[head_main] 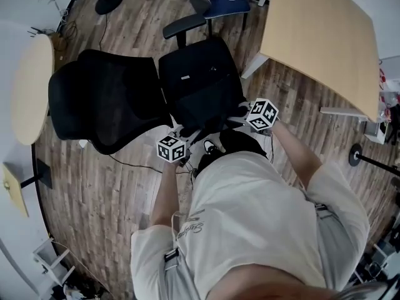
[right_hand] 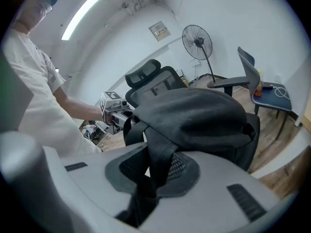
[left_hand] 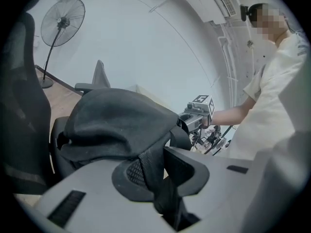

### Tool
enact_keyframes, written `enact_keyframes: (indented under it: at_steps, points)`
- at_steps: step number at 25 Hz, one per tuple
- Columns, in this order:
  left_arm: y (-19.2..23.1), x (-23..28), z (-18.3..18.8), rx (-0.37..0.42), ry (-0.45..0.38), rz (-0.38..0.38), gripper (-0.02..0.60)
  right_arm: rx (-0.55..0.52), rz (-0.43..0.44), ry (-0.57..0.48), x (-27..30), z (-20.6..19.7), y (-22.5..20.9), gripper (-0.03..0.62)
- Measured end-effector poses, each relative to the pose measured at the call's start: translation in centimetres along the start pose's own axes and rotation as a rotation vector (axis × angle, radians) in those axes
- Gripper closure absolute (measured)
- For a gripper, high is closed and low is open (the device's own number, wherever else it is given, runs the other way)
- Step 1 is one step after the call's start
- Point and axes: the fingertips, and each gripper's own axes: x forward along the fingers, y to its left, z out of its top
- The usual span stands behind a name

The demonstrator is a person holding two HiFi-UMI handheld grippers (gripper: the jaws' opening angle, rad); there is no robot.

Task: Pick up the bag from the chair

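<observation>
Nearest lens, noted: left hand-held gripper (left_hand: 158, 174) clamped shut around one strap (left_hand: 154, 165), right hand-held gripper (right_hand: 153, 174) likewise around second strap (right_hand: 158, 155); nothing else held. Located bag (head_main: 199, 83) over seat of chair (head_main: 103, 99), at 12 o'clock from both grippers, backrest (head_main: 125, 80) at its 9 o'clock. Cannot confirm lift-off. Judged risks: webbing slipping through either grip under load; uneven pull tipping bag sideways; snagging on armrest (head_main: 184, 25) at bag's 12 o'clock; chair rolling away if dragged rather than raised.
</observation>
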Motion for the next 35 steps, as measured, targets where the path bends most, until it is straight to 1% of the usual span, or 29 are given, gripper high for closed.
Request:
enact_keyframes:
  at_steps: [4, 7, 9, 11, 15, 19, 22, 24, 26, 28, 32, 35]
  points:
    - [-0.3, 0.3, 2.0, -0.014, 0.005, 0.034, 0.515, -0.036, 0.106, -0.004, -1.4, 1.9, -0.3, 0.560]
    - [-0.2, 0.1, 3.3, -0.039, -0.006, 0.032, 0.522, -0.050, 0.186, -0.022, -2.2, 3.1, 0.0, 0.563]
    - [0.0, -0.4, 4.6, -0.050, -0.026, 0.025, 0.528, -0.053, 0.215, -0.056, -2.6, 4.7, 0.0, 0.565]
    - [0.0, -0.6, 5.7, -0.052, -0.040, 0.024, 0.529, -0.053, 0.219, -0.072, -3.1, 5.9, -0.1, 0.565]
    - [0.5, -0.9, 8.3, -0.025, -0.067, 0.030, 0.529, -0.083, 0.178, -0.062, -3.6, 8.1, -1.1, 0.565]
    - [0.7, -1.7, 10.9, -0.006, -0.128, -0.001, 0.531, -0.138, 0.102, -0.089, -3.9, 11.1, -2.2, 0.565]
    - [1.3, -2.8, 13.9, 0.009, -0.180, -0.004, 0.531, -0.157, 0.033, -0.162, -4.0, 14.1, -2.8, 0.565]
    - [1.9, -3.1, 15.9, 0.028, -0.195, -0.004, 0.531, -0.157, -0.013, -0.222, -4.2, 15.9, -3.3, 0.565]
    - [2.1, -3.6, 17.6, 0.055, -0.203, -0.014, 0.531, -0.150, -0.037, -0.272, -4.5, 17.4, -3.4, 0.566]
    - [1.6, -4.2, 19.0, 0.091, -0.215, -0.031, 0.531, -0.144, -0.044, -0.304, -5.0, 18.5, -3.0, 0.566]
    - [-0.9, -5.3, 20.8, 0.175, -0.231, -0.070, 0.531, -0.144, -0.050, -0.345, -7.0, 19.6, -1.2, 0.566]
    - [-2.7, -6.1, 22.1, 0.237, -0.225, -0.078, 0.531, -0.179, -0.065, -0.378, -8.4, 20.5, 0.0, 0.566]
